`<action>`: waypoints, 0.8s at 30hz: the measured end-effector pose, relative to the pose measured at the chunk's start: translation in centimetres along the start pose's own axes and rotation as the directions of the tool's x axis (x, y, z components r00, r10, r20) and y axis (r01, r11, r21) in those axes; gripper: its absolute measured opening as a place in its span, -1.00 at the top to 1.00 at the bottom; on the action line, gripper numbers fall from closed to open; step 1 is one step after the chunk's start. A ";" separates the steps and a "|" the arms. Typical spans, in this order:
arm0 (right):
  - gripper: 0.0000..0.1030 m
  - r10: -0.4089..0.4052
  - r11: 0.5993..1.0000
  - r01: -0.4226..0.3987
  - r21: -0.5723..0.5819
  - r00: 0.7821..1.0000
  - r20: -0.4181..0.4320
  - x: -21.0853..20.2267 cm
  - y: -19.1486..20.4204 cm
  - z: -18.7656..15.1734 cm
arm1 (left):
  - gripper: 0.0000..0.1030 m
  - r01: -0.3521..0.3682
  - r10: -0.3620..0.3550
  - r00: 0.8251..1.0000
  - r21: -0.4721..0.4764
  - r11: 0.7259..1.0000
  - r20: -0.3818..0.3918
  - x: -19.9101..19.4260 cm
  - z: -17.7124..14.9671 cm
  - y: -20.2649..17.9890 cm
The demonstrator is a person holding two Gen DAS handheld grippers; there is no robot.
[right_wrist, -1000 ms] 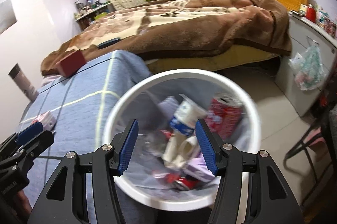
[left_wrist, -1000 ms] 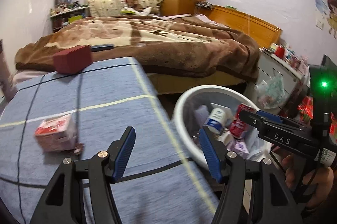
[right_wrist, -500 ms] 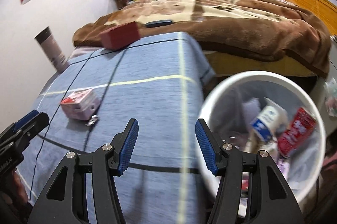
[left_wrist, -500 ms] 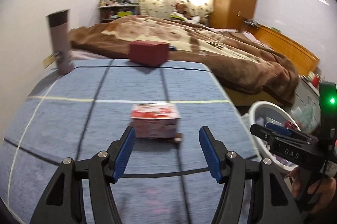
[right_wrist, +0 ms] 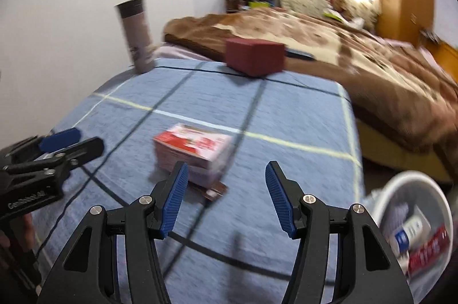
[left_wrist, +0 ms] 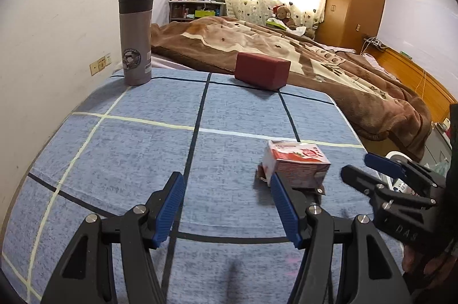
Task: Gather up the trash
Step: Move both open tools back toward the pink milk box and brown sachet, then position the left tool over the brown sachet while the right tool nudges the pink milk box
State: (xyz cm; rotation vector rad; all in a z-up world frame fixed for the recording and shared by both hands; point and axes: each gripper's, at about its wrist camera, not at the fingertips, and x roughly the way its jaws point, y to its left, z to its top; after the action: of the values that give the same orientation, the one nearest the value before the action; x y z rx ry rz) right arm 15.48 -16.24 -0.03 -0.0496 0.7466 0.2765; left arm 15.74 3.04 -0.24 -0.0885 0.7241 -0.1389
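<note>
Blue checked cloth [left_wrist: 137,149] is covering the table, and a small red-and-white carton [left_wrist: 296,165] is lying on its side on it, toward the table's right half, with a scrap of dark brown wrapper [right_wrist: 210,191] poking out from beneath it. The left gripper [left_wrist: 226,206] is hovering over bare cloth with its blue pads apart and nothing between them; the carton is sitting just beyond its right-hand fingertip, not gripped. The right gripper [right_wrist: 226,196] is likewise standing open and empty, with the carton just ahead of its left pad. The left wrist view is giving a sharp look at the far edge of the table: a grey lidded flask [left_wrist: 135,37] is standing upright at the left corner, and a dark red box [left_wrist: 262,70] is resting at the edge next to the brown blanket [left_wrist: 329,72] on the bed. Only the right wrist view is showing the white bin [right_wrist: 412,221] properly, down at the right past the table edge, with a red can and a white-and-blue carton among the rubbish inside; in the left view it is reduced to a sliver of rim behind the other gripper. The right view is smeared, so the printing on the carton is not readable there. The carton's near lower corner is being hidden by a pad in each view, and the bin's lower part is cut off by the lens edge.
</note>
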 end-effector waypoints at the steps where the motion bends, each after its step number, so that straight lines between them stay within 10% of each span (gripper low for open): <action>1: -0.12 0.010 1.000 -0.010 -0.019 1.000 -0.006 0.3 0.4 0.1 | -0.26 -0.002 0.002 1.000 -0.003 1.000 -0.002 0.1 0.0 0.2; 24: -0.13 -0.134 0.971 0.149 0.188 0.987 -0.089 4.2 -3.7 1.5 | -0.26 0.077 -0.071 0.989 0.043 0.996 -0.127 4.5 0.3 -2.4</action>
State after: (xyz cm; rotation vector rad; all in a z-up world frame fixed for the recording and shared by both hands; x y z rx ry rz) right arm 20.41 -18.62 -1.97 0.0716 0.8384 0.0650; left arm 19.05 -0.04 -2.63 -0.0617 0.8424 -0.2347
